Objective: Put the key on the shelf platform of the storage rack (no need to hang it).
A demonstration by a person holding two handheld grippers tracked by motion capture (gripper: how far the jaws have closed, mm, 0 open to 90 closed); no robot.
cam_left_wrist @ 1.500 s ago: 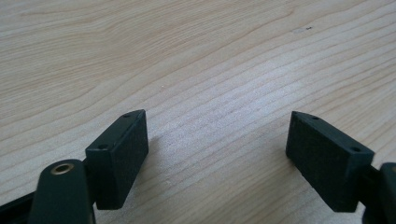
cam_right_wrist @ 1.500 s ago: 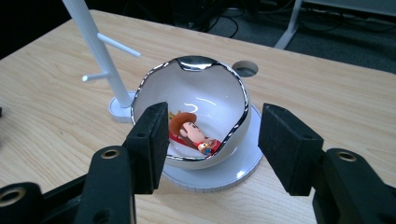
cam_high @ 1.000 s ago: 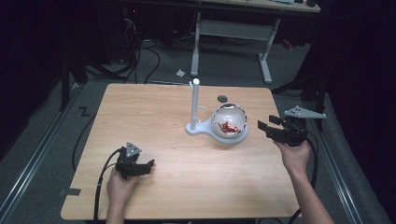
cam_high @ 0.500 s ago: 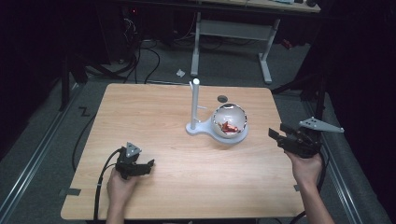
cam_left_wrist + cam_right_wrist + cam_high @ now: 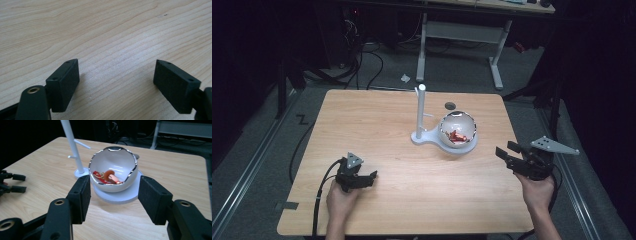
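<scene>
Just beside bowl (image 5: 457, 131), right gripper (image 5: 514, 157) level, empty

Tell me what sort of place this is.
Probably a lab or workshop recording station: a bare wooden table on dark carpet, loose cables on the floor, and an adjustable desk frame behind.

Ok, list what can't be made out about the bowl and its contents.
- Red and orange pieces in the bowl: too small in the high view, partly behind the near rim in the right gripper view.
- Dark spot behind the bowl: too small.
- Post: top cut off.
</scene>
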